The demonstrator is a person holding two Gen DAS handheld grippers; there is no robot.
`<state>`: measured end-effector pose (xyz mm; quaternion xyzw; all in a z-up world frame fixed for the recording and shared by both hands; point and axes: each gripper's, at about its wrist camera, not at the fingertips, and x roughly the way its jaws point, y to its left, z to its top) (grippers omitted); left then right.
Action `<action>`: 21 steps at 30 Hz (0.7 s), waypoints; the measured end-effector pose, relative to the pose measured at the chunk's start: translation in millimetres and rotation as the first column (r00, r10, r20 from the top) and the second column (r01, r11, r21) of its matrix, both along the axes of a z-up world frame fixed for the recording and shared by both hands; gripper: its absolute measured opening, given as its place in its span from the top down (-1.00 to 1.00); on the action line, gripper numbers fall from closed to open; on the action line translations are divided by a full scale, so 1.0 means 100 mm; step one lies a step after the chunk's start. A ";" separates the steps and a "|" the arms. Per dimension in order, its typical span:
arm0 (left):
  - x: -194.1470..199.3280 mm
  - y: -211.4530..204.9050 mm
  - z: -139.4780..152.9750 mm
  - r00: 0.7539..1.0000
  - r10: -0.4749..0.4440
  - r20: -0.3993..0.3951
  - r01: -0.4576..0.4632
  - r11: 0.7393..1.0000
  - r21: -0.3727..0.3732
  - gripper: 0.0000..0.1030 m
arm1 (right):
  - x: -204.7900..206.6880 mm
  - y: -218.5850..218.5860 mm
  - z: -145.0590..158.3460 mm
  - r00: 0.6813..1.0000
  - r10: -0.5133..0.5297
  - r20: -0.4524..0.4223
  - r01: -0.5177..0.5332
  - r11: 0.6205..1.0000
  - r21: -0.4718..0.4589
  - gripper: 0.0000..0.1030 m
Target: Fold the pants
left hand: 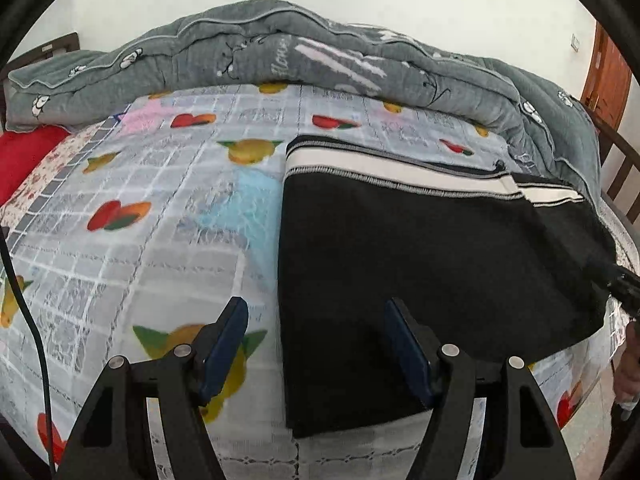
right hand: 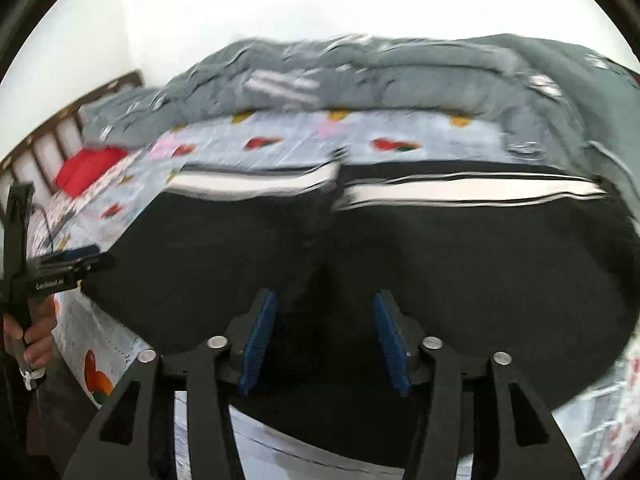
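Black pants (left hand: pixel 420 248) with white side stripes lie folded flat on the bed, toward its right side; they also fill the middle of the blurred right wrist view (right hand: pixel 440 256). My left gripper (left hand: pixel 316 320) is open and empty, hovering over the pants' left edge, one finger over the sheet and one over the cloth. My right gripper (right hand: pixel 324 312) is open and empty above the pants' near edge. The left gripper shows at the left edge of the right wrist view (right hand: pixel 76 260). A dark part of the right gripper shows at the right edge of the left wrist view (left hand: pixel 624 284).
The bed sheet (left hand: pixel 160 208) is pale grey with fruit prints. A bunched grey quilt (left hand: pixel 280 52) lies along the far side and right. A red pillow (left hand: pixel 24 152) sits far left. A wooden bed frame (left hand: pixel 620 172) and a door (left hand: pixel 604 76) are at right.
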<state>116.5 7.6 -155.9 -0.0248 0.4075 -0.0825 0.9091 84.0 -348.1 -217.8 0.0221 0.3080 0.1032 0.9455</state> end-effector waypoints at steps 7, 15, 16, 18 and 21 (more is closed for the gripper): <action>0.24 -0.11 0.09 1.000 0.001 0.013 -0.001 0.999 0.038 -0.33 | -0.25 -1.30 0.15 0.938 -0.344 0.048 0.342 0.938 0.051 -0.23; 0.62 -0.02 0.09 0.999 0.020 -0.032 -0.022 0.998 -0.056 -0.33 | -0.29 -2.40 -0.04 0.839 -0.544 -0.030 0.538 0.819 0.198 -0.40; 0.68 -0.01 0.07 0.999 0.017 -0.043 -0.020 0.997 -0.068 -0.32 | -0.25 -2.46 -0.08 0.835 -0.548 -0.049 0.544 0.811 0.212 -0.40; 0.75 -0.02 0.03 0.998 0.009 -0.058 -0.014 0.996 -0.084 -0.31 | -0.15 -2.55 -0.15 0.833 -0.547 -0.078 0.548 0.800 0.244 -0.40; 0.85 -0.04 -0.03 0.997 -0.010 -0.074 0.003 0.995 -0.095 -0.30 | 0.01 -2.63 -0.23 0.838 -0.535 -0.110 0.542 0.790 0.288 -0.40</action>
